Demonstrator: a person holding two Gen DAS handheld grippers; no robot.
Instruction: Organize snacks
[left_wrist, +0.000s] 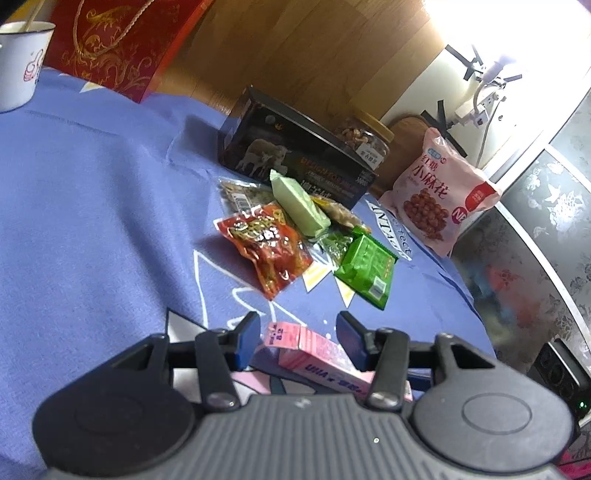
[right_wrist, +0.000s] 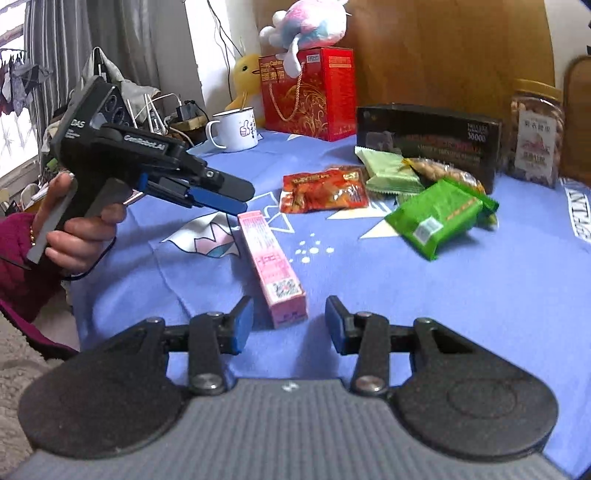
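Observation:
A long pink box (left_wrist: 314, 352) (right_wrist: 271, 266) lies flat on the blue cloth. My left gripper (left_wrist: 300, 339) is open with the box's far end between its fingers; it also shows in the right wrist view (right_wrist: 225, 199), just above that end. My right gripper (right_wrist: 289, 325) is open, its fingers either side of the box's near end. Beyond lie a red packet (left_wrist: 267, 249) (right_wrist: 325, 190), a pale green packet (left_wrist: 299, 205) (right_wrist: 391, 171), a bright green packet (left_wrist: 365, 267) (right_wrist: 437, 216) and a nut packet (left_wrist: 343, 216) (right_wrist: 443, 171).
A black box (left_wrist: 295, 153) (right_wrist: 428, 142), a nut jar (left_wrist: 364, 138) (right_wrist: 537, 136) and a pink bag (left_wrist: 439, 190) stand behind the packets. A red gift box (left_wrist: 122, 40) (right_wrist: 308, 94) and a white mug (left_wrist: 22, 62) (right_wrist: 234, 129) stand at the back. The cloth's edge (left_wrist: 476, 302) drops off on the right.

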